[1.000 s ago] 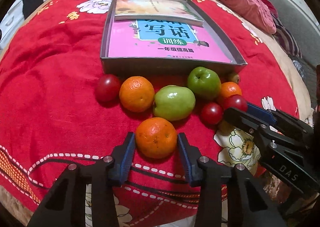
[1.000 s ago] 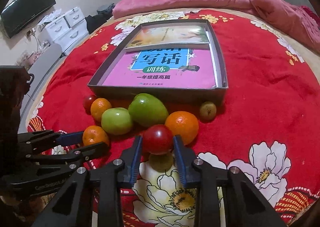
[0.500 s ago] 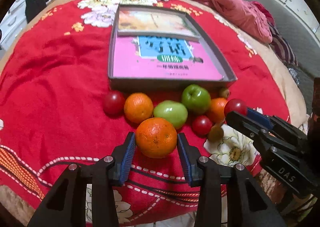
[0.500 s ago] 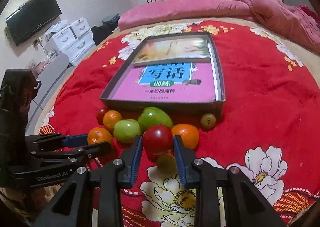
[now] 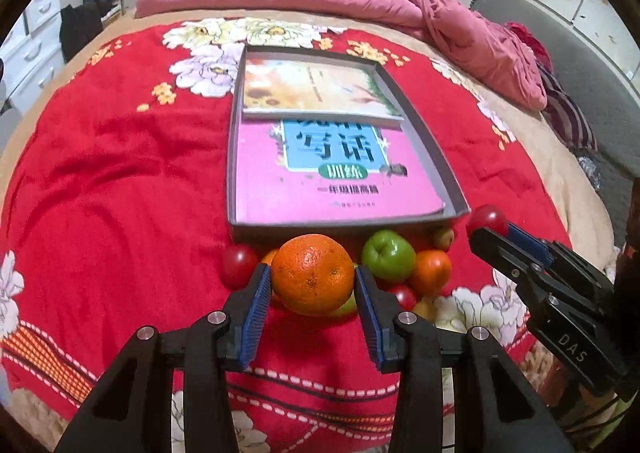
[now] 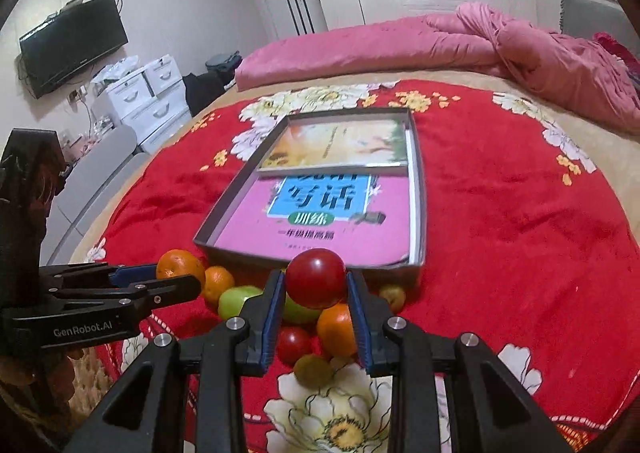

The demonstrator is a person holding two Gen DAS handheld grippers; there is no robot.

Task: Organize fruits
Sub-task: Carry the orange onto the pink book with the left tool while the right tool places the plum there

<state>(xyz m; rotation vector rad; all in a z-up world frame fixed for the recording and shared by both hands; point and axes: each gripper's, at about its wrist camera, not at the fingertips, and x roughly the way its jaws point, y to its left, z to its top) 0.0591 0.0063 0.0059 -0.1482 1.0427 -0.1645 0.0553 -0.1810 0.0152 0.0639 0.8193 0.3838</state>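
An orange [image 5: 312, 274] sits clamped between the blue pads of the left gripper [image 5: 313, 285], lifted above the fruit cluster on the bed and level with the near wall of the grey tray [image 5: 344, 222]. The left gripper points forward toward the tray, its jaws closed just to the orange's width. To its right, the right gripper [image 6: 316, 289] pinches a red tomato [image 6: 316, 278] between its pads, also raised off the red blanket [image 6: 520, 237], its fingers aimed at the tray's near edge. Below both lie the remaining fruits, bunched just in front of the tray: a green apple [image 5: 388, 254], a second orange [image 5: 430, 272], a red tomato [image 5: 239, 265] at the left end, and more half hidden. Two books [image 5: 332, 169] lie flat inside the tray.
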